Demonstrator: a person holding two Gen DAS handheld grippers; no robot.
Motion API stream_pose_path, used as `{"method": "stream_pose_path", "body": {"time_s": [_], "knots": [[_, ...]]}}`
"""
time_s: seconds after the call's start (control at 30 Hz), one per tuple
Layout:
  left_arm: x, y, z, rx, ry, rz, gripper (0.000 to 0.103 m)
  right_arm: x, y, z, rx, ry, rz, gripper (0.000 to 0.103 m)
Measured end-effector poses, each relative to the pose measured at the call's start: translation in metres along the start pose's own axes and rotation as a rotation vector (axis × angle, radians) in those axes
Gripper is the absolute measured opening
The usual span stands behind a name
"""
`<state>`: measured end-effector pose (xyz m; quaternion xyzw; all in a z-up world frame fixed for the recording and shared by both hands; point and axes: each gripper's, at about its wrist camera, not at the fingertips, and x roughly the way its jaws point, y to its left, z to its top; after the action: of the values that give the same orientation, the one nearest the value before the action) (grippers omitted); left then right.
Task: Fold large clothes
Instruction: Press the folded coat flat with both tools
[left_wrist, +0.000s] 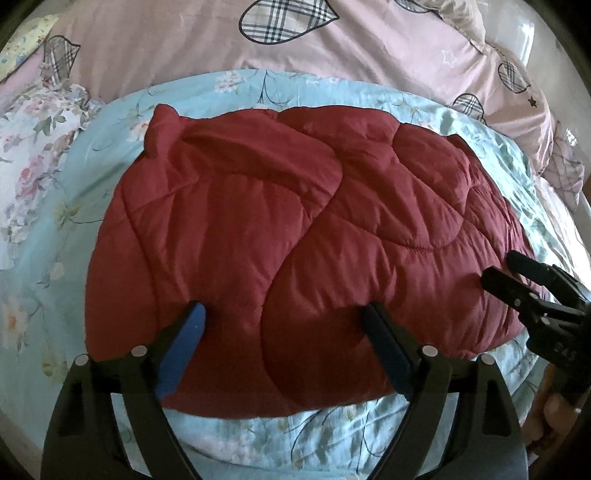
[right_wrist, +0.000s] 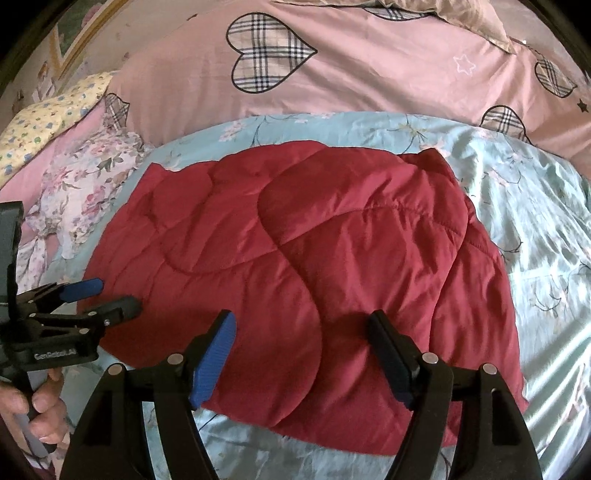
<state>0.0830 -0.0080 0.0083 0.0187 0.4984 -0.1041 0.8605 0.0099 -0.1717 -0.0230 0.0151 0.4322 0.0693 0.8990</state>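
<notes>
A dark red quilted garment lies folded into a broad pad on the light blue floral sheet. In the left wrist view my left gripper hangs open over the garment's near edge, with nothing pinched between its blue pads. The right gripper reaches in from the right, over the garment's right edge. In the right wrist view the same garment fills the middle. My right gripper stands open above its near edge, and the left gripper is open over its left edge.
A pink duvet with plaid hearts covers the far side of the bed. A floral pillow and a yellow patterned one lie at the left. A hand grips the left gripper's handle. Blue sheet stretches to the right.
</notes>
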Motion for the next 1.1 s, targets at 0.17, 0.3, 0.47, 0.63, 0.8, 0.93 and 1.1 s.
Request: {"method": "stream_pose_path", "body": {"time_s": [0.17, 0.3, 0.47, 0.63, 0.8, 0.93, 1.1], "knots": [[0.013, 0.001, 0.005, 0.002, 0.012, 0.003, 0.093, 0.016, -0.01, 0.004, 0.014, 0.022, -0.021, 0.075], [0.025, 0.002, 0.01, -0.012, 0.02, 0.008, 0.098, 0.027, -0.02, 0.008, 0.043, 0.037, -0.023, 0.075], [0.036, 0.0, 0.016, -0.005, 0.021, 0.026, 0.102, 0.038, -0.025, 0.013, 0.046, 0.04, -0.036, 0.075], [0.047, 0.0, 0.022, 0.002, 0.024, 0.034, 0.103, 0.045, -0.036, 0.017, 0.074, 0.038, -0.022, 0.075], [0.054, -0.001, 0.026, 0.011, 0.021, 0.042, 0.103, 0.048, -0.039, 0.018, 0.083, 0.032, -0.024, 0.075], [0.056, -0.001, 0.027, 0.012, 0.02, 0.049, 0.103, 0.039, -0.039, 0.027, 0.093, 0.012, -0.03, 0.074], [0.058, -0.003, 0.028, 0.014, 0.012, 0.053, 0.103, 0.049, -0.056, 0.035, 0.118, 0.007, -0.018, 0.074]]}}
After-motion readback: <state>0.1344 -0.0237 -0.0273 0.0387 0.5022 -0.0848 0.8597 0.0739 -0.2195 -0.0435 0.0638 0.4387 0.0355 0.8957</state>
